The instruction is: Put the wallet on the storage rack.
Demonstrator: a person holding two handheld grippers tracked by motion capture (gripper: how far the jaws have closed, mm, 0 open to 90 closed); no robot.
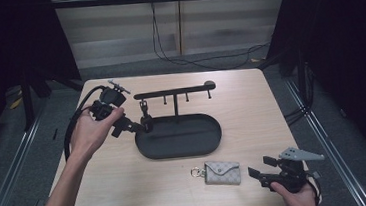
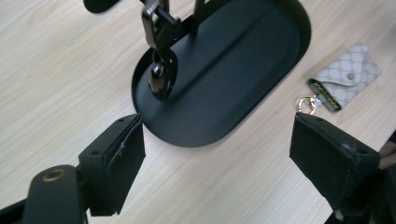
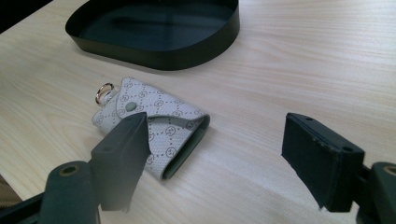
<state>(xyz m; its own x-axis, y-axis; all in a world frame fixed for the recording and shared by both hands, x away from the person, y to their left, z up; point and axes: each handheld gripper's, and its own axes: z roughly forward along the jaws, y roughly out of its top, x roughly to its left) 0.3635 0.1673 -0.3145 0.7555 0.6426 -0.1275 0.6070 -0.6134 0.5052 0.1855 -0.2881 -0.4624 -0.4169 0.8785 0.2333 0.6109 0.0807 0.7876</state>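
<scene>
A black oval tray (image 1: 189, 135) lies mid-table, with a post and a hook bar (image 1: 172, 91) rising over it. A black metal clasp (image 1: 144, 111) hangs from the bar's left hook, down to the tray's left end. My left gripper (image 1: 132, 126) is open just left of that clasp; in the left gripper view the clasp (image 2: 160, 51) hangs beyond the wide jaws (image 2: 217, 126), nothing between them. A pale patterned key pouch (image 1: 222, 172) with a gold ring lies in front of the tray. My right gripper (image 1: 258, 167) is open just right of the pouch (image 3: 163, 121), apart from it.
The wooden table (image 1: 128, 188) has bare surface to the left front and the right of the tray (image 3: 154, 46). Three short hooks on the bar hang bare. Cables (image 1: 192, 62) trail on the floor behind the table, and dark curtains flank both sides.
</scene>
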